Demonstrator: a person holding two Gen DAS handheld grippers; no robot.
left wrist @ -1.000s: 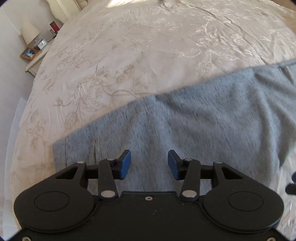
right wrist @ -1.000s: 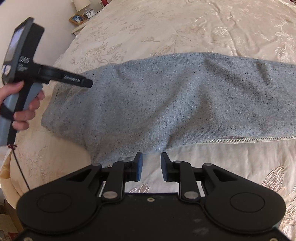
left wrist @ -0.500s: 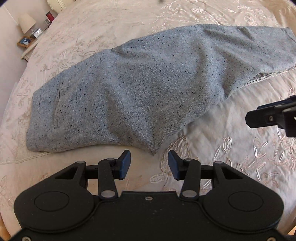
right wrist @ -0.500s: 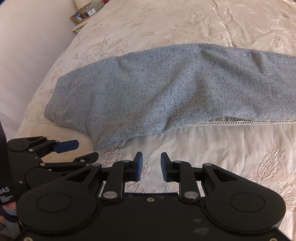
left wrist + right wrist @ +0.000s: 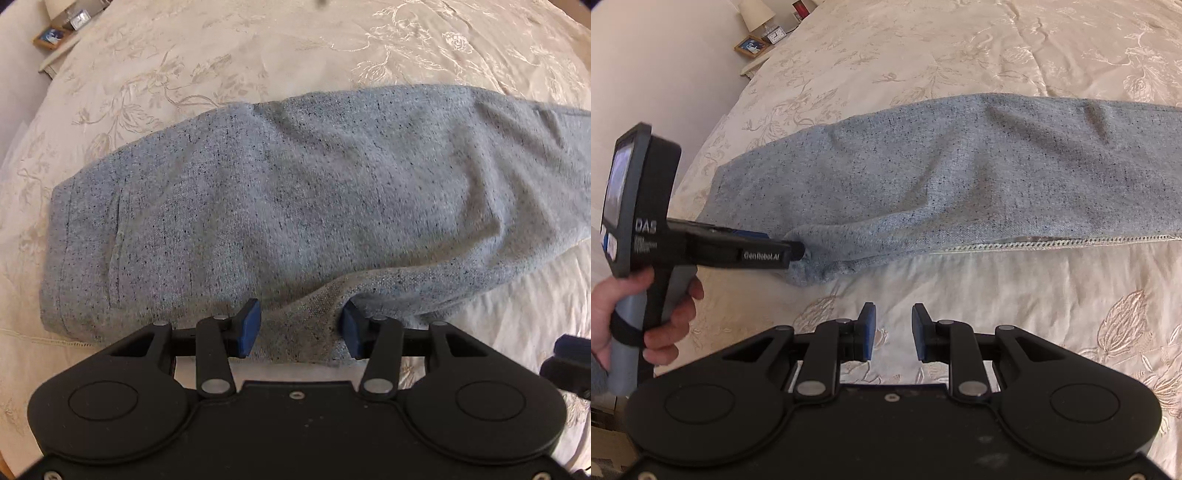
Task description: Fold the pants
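Left tongs [image 5: 300,329] astride pants [image 5: 295,206] point

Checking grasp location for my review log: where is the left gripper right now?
The left gripper is at the near edge of the grey pants, open, with their pointed crotch corner between its fingers; the right wrist view shows it entering from the left.

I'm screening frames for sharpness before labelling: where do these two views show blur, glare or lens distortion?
Left wrist view: the speckled grey knit pants look soft and smeared, especially rightward; fisheye bends the cream embroidered bedspread; the left gripper stays sharp. Right wrist view: crisper overall, sunlight sheens off the bedspread's satin top right, slight smear on the handheld unit's edge; the right gripper is sharp.
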